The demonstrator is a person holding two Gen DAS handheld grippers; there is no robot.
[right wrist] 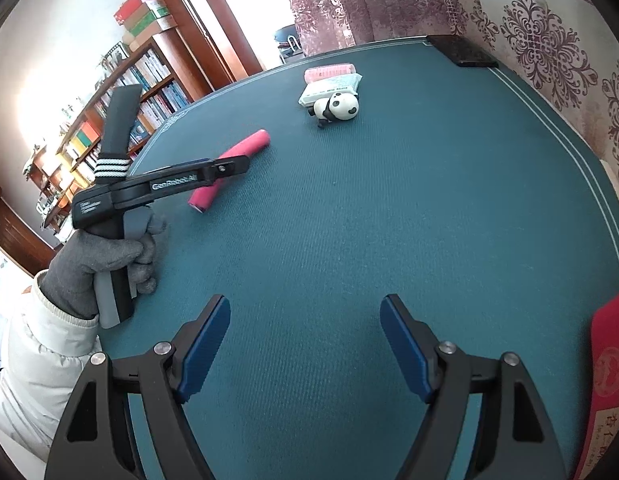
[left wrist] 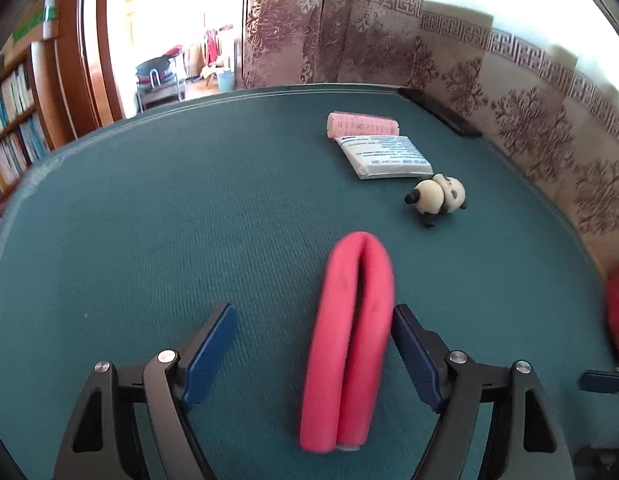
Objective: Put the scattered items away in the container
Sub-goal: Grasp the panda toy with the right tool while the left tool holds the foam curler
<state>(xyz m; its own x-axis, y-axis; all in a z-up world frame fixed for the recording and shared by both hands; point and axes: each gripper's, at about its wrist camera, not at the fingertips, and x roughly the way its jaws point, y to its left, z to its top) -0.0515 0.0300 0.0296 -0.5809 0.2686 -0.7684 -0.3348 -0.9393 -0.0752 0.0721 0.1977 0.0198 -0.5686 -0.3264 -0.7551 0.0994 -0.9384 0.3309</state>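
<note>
A folded pink foam roll (left wrist: 351,340) lies on the green table between the open fingers of my left gripper (left wrist: 313,316), nearer its right finger. It also shows in the right wrist view (right wrist: 233,168), partly hidden by the left gripper (right wrist: 229,168). A panda toy (left wrist: 439,198) (right wrist: 337,109), a white tissue pack (left wrist: 383,156) (right wrist: 329,88) and a pink ribbed roller (left wrist: 363,124) (right wrist: 329,70) lie farther back. My right gripper (right wrist: 305,312) is open and empty above bare table. A red container (right wrist: 609,380) stands at the right edge.
A black flat object (left wrist: 439,112) (right wrist: 461,51) lies at the table's far right edge against patterned curtains. A bookshelf (right wrist: 121,104) stands to the left beyond the table. The red container's edge (left wrist: 618,312) shows at the right of the left wrist view.
</note>
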